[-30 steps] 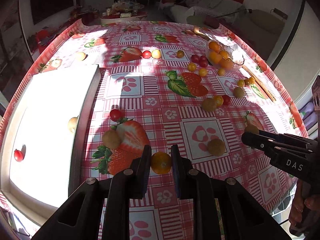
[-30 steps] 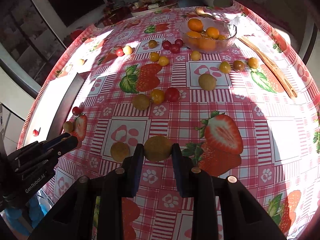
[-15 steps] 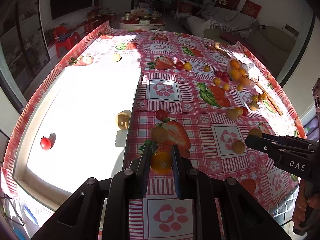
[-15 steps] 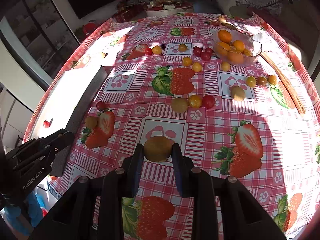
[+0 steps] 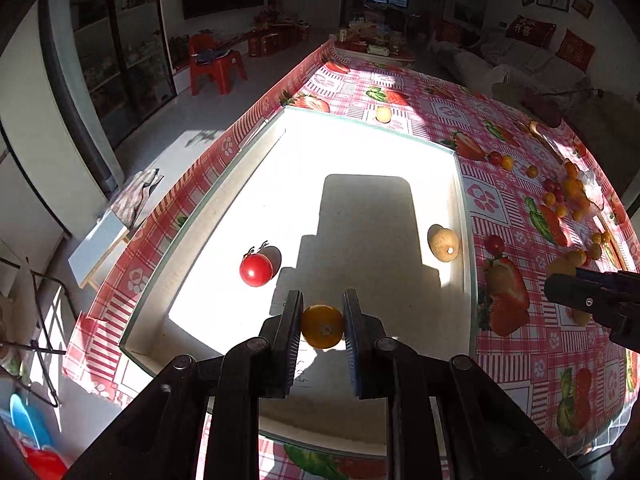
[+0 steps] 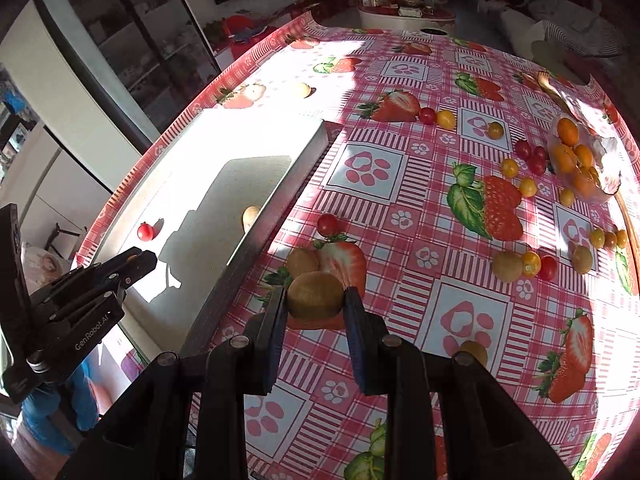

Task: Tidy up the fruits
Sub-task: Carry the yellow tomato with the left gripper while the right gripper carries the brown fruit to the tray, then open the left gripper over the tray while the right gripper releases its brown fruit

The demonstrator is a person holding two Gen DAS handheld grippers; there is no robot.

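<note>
Fruits are on the move in both our hands, and the large change over the last second is where they hang. A second ago the left gripper (image 5: 322,334) held its orange cherry tomato (image 5: 322,327) over the strawberry-print tablecloth (image 6: 404,208), near the right wall of the white tray (image 5: 466,216); now it hangs over the tray's floor, at the near end, with the tool's shadow thrown across the bright white ahead of it. The right gripper (image 6: 315,307) has swung leftward too: its kiwi (image 6: 316,295) was over the open checks of the cloth and now sits above a strawberry print just to the right of the tray wall, not yet over it.

We read this as the left fruit being ready for release, while the right one needs a little more travel to the left before it can go in.

Both sets of jaws are closed snugly on their loads, the left ones narrower around the small tomato, the right ones wider around the kiwi.

The kiwi is a dull brown-green, rounded and matte. The tomato is glossy orange-yellow with a small stem scar facing us. Inside the tray already lie a red cherry tomato (image 5: 256,269) to the left and a pale brown fruit (image 5: 443,243) against the right wall. Many small red and yellow tomatoes lie scattered farther right, near the glass bowl (image 6: 600,184).
</note>
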